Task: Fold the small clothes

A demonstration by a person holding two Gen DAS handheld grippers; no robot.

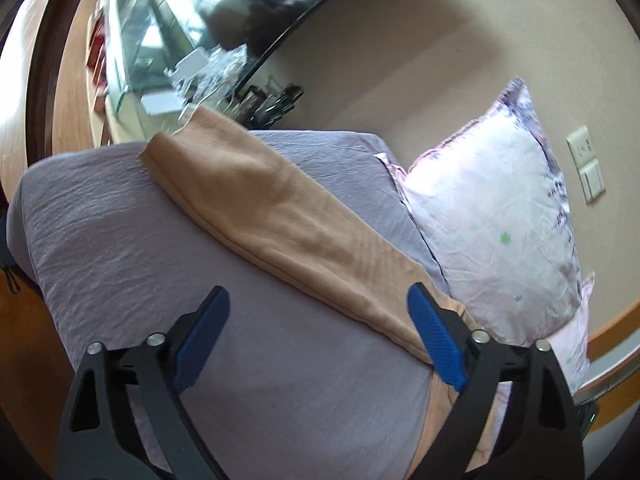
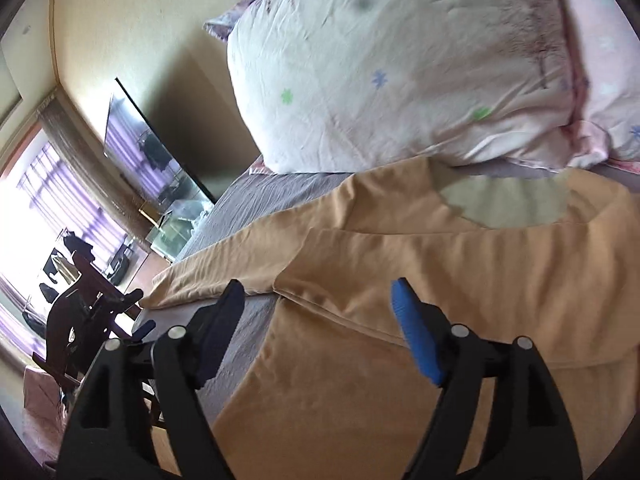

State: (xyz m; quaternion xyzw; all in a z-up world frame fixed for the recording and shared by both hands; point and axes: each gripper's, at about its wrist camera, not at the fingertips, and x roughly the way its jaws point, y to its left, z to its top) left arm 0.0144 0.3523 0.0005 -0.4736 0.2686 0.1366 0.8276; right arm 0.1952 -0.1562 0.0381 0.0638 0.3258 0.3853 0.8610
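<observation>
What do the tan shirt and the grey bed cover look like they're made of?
Tan shirt: probably a soft, matte knit, maybe fleecy; it drapes in rounded folds with no sheen. Grey bed cover: looks like thin woven cotton, matte, with fine crinkles all over. Neither fibre can be confirmed from here.

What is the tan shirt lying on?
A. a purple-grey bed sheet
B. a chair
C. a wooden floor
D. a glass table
A: the shirt is spread flat on the purple-grey sheet, its sleeve stretched across it beside the pillow.
</observation>
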